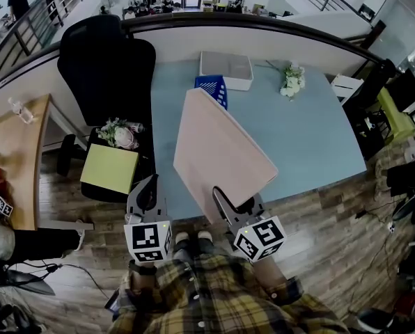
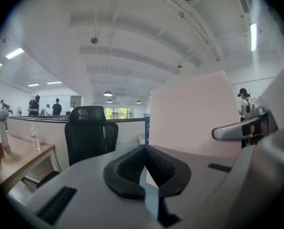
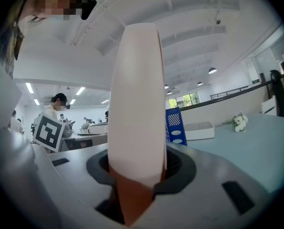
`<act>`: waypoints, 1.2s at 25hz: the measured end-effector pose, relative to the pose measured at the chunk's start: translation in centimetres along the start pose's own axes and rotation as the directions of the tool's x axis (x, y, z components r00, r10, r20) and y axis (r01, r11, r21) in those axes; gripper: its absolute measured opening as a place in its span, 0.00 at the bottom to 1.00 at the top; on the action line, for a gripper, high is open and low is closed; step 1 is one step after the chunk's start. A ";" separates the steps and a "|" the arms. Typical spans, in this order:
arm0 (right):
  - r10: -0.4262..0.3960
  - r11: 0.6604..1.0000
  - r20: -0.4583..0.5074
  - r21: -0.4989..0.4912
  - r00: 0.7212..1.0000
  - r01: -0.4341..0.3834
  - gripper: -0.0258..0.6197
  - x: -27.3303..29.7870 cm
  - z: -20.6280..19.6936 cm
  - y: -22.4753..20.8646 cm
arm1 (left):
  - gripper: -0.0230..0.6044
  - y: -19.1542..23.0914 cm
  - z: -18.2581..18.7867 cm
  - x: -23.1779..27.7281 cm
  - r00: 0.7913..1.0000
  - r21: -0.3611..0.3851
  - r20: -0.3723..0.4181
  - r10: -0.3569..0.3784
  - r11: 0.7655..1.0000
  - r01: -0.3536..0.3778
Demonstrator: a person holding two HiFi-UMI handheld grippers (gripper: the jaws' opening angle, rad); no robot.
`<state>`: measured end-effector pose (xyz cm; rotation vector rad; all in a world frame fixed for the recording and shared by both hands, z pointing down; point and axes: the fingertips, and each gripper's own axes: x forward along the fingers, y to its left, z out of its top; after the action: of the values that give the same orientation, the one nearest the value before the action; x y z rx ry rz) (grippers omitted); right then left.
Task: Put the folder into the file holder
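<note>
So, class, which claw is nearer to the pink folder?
Right. The right claw clamps the pink folder at its near edge; the left claw hangs empty off to its left, not touching.

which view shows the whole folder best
The head view: the whole folder shows, tilted over the table, its near edge in the right gripper's jaws. The left gripper view shows one flat face; the right gripper view shows it edge-on between the jaws.

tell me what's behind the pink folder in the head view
The blue file holder stands behind the folder, with a white tray beyond it. Only the holder's top shows; the folder covers its lower part.
</note>
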<state>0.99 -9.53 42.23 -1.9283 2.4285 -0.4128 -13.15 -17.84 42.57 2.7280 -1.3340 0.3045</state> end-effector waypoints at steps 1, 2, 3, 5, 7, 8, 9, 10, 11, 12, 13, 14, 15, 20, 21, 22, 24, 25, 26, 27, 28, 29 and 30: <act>-0.003 1.000 0.005 -0.001 1.000 0.003 0.29 -0.2 0.2 -0.1 | 0.02 -0.1 0.0 0.0 1.000 0.000 0.000 -0.001 1.000 0.001; -0.008 1.000 0.009 -0.002 1.000 0.008 0.29 -0.5 0.4 -0.2 | 0.02 -0.3 0.0 0.0 1.000 -0.001 -0.001 -0.003 1.000 0.003; -0.013 1.000 0.014 -0.003 1.000 0.013 0.29 -0.7 0.6 -0.4 | 0.02 -0.4 0.0 0.0 1.000 -0.002 -0.002 -0.007 1.000 0.007; -0.024 1.000 0.024 -0.005 0.999 0.024 0.29 -1.3 1.0 -0.7 | 0.02 -0.8 0.0 0.1 1.000 -0.004 -0.003 -0.016 1.000 0.016; -0.038 0.999 0.036 -0.006 0.999 0.038 0.29 -1.9 1.5 -1.0 | 0.02 -1.4 0.1 0.3 1.000 -0.003 -0.003 -0.028 1.000 0.028; -0.045 0.999 0.042 -0.006 0.998 0.046 0.29 -2.2 1.8 -1.3 | 0.02 -1.6 0.2 0.4 0.999 -0.002 -0.002 -0.034 0.999 0.034; -0.053 0.999 0.048 -0.004 0.997 0.053 0.29 -2.5 1.9 -1.6 | 0.02 -1.9 0.2 0.5 0.999 0.000 -0.001 -0.040 0.999 0.040; -0.061 0.998 0.054 0.000 0.997 0.061 0.29 -2.8 2.1 -1.9 | 0.02 -2.2 0.2 0.7 0.999 0.002 0.000 -0.046 0.999 0.046; -0.067 0.998 0.060 0.008 0.996 0.067 0.29 -3.0 2.2 -2.2 | 0.02 -2.5 0.2 0.8 0.999 0.003 0.000 -0.052 0.999 0.052; -0.074 0.997 0.067 0.019 0.995 0.073 0.29 -3.3 2.4 -2.5 | 0.02 -2.7 0.2 0.9 0.998 0.004 -0.001 -0.058 0.998 0.058; -0.083 0.996 0.074 0.033 0.994 0.081 0.29 -3.6 2.7 -2.8 | 0.02 -3.0 0.2 1.1 0.998 0.006 -0.002 -0.065 0.998 0.065; -0.094 0.995 0.081 0.042 0.992 0.091 0.29 -3.8 3.0 -3.0 | 0.02 -3.2 0.2 1.2 0.997 0.007 -0.003 -0.072 0.997 0.072; -0.105 0.994 0.086 0.046 0.991 0.102 0.29 -4.0 3.3 -3.2 | 0.02 -3.4 0.2 1.3 0.997 0.008 -0.003 -0.079 0.997 0.079; -0.144 0.989 0.098 0.043 0.985 0.141 0.29 -4.3 4.0 -4.8 | 0.02 -4.1 0.3 2.1 0.995 0.010 -0.005 -0.101 0.995 0.101; -0.151 0.988 0.096 0.037 0.984 0.148 0.29 -4.3 4.1 -5.2 | 0.02 -4.2 0.4 2.2 0.995 0.010 -0.005 -0.104 0.995 0.104; -0.157 0.988 0.094 0.029 0.983 0.155 0.29 -4.2 4.1 -5.5 | 0.02 -4.3 0.4 2.4 0.994 0.010 -0.006 -0.106 0.994 0.106; -0.166 0.986 0.090 0.011 0.982 0.166 0.29 -4.1 4.1 -6.2 | 0.02 -4.5 0.4 2.7 0.994 0.010 -0.006 -0.109 0.994 0.109; -0.170 0.985 0.088 0.006 0.982 0.170 0.29 -4.0 4.1 -6.6 | 0.02 -4.5 0.3 2.8 0.994 0.010 -0.006 -0.110 0.994 0.110; -0.172 0.985 0.087 0.002 0.981 0.173 0.29 -3.8 4.1 -6.8 | 0.02 -4.6 0.3 3.0 0.994 0.011 -0.006 -0.111 0.994 0.111; -0.175 0.984 0.087 -0.001 0.981 0.175 0.29 -3.6 4.1 -7.1 | 0.02 -4.6 0.3 3.2 0.994 0.013 -0.007 -0.112 0.994 0.113; -0.177 0.984 0.087 -0.004 0.980 0.178 0.29 -3.4 4.2 -7.3 | 0.02 -4.7 0.3 3.3 0.993 0.015 -0.007 -0.115 0.993 0.115; -0.179 0.984 0.088 -0.007 0.980 0.181 0.29 -3.3 4.3 -7.5 | 0.02 -4.8 0.3 3.5 0.993 0.016 -0.008 -0.117 0.993 0.117; -0.182 0.983 0.090 -0.009 0.979 0.183 0.29 -3.1 4.4 -7.6 | 0.02 -4.9 0.3 3.6 0.993 0.017 -0.008 -0.119 0.993 0.119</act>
<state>9.77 -8.96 39.15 -2.1365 2.2180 -0.3024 -7.09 -17.64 43.07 2.8029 -1.1665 0.3173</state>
